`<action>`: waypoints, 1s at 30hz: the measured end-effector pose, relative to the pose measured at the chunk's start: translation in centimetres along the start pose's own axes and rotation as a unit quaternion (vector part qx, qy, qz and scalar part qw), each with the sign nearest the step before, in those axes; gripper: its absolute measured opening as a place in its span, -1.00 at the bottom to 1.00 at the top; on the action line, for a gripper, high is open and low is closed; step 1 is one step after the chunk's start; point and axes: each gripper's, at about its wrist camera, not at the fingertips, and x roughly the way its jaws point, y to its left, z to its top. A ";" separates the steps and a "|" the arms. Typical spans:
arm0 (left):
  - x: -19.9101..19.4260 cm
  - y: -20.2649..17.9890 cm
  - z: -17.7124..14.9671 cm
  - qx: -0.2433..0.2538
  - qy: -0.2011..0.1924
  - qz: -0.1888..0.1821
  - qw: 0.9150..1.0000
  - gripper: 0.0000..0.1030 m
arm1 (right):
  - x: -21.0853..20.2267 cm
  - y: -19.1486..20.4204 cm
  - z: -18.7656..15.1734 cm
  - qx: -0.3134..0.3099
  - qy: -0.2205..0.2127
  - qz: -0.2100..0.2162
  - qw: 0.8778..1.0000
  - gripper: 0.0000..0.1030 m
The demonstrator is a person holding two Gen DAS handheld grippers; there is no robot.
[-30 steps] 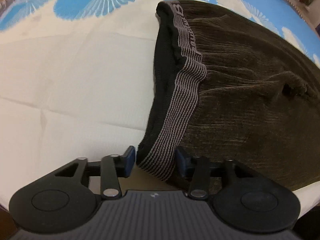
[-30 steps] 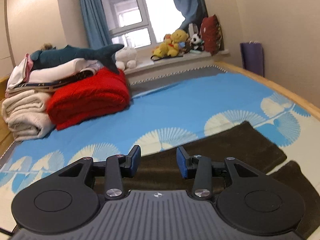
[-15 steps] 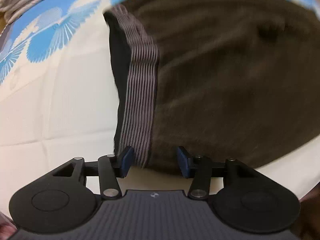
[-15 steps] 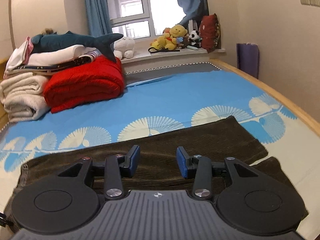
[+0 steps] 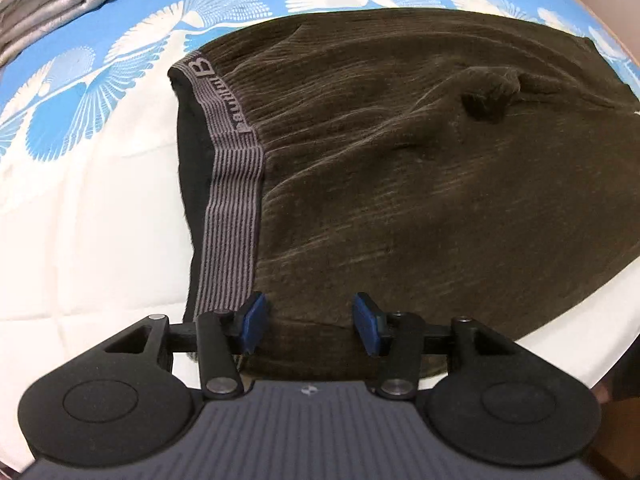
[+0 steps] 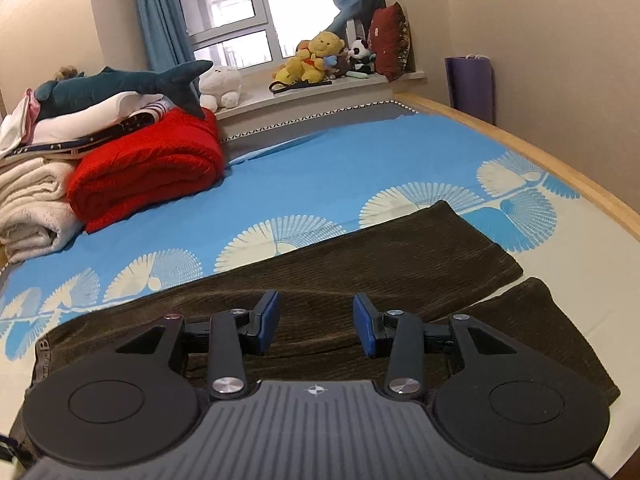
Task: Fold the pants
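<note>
Dark brown corduroy pants lie flat on the blue and white bed sheet. Their grey striped waistband is on the left in the left wrist view. My left gripper points steeply down over the near edge of the pants, just right of the waistband; it is open and the cloth below is not pinched. In the right wrist view the two legs stretch away to the right, slightly apart at the hems. My right gripper hovers open over the thigh area, holding nothing.
A folded red blanket, white bedding and a shark plush are stacked at the bed's far left. Stuffed toys sit on the windowsill. The wooden bed edge runs along the right, and a purple bag stands behind it.
My left gripper rolled and slid right along the pants' near edge, so the waistband went from between its fingers to left of them. My right gripper shifted, bringing more of the pants into view.
</note>
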 end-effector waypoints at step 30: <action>-5.8 -4.3 8.7 -0.084 -0.185 0.014 0.979 0.37 | 1.6 1.2 1.2 -0.003 -0.009 0.002 1.000 0.11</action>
